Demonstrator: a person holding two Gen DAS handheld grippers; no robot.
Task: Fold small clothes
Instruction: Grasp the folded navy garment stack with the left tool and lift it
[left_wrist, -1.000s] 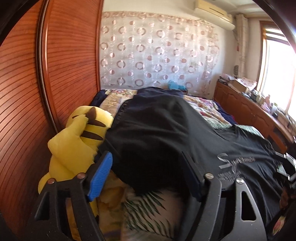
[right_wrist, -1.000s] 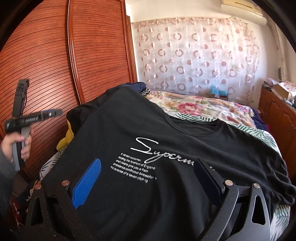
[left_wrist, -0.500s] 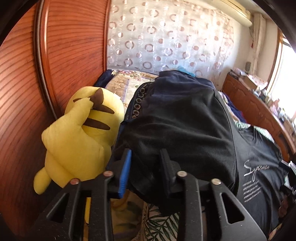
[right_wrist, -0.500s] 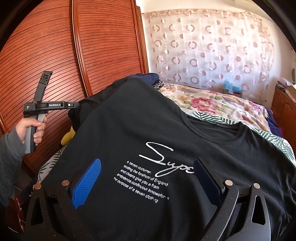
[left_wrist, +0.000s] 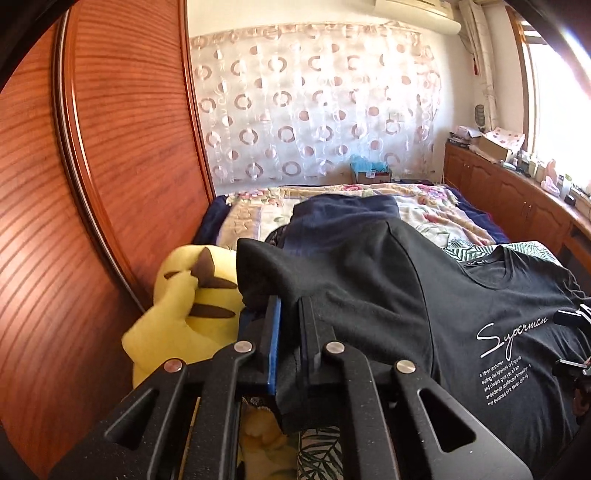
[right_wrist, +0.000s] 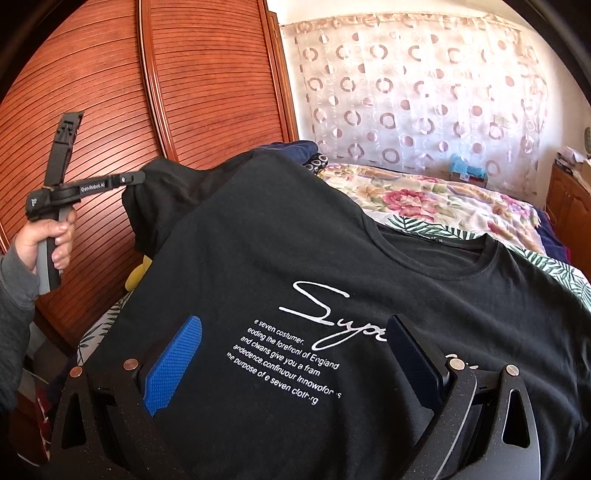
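A black T-shirt (right_wrist: 280, 258) with white print lies spread on the bed, front up. It also shows in the left wrist view (left_wrist: 424, 302). My left gripper (left_wrist: 290, 314) is shut on the shirt's left sleeve and holds it lifted above the bed. In the right wrist view the left gripper (right_wrist: 127, 181) shows at the left, gripping the raised sleeve. My right gripper (right_wrist: 295, 354) is open and empty, hovering over the shirt's printed chest.
A yellow plush toy (left_wrist: 184, 306) lies at the bed's left edge, beside the wooden wardrobe doors (left_wrist: 92, 184). A dark blue garment (left_wrist: 340, 214) lies beyond the shirt on the floral bedspread (right_wrist: 436, 199). A wooden cabinet (left_wrist: 517, 199) runs along the right wall.
My left gripper closed on the shirt's left sleeve and lifted it. My right gripper moved slightly closer over the print and stayed open.
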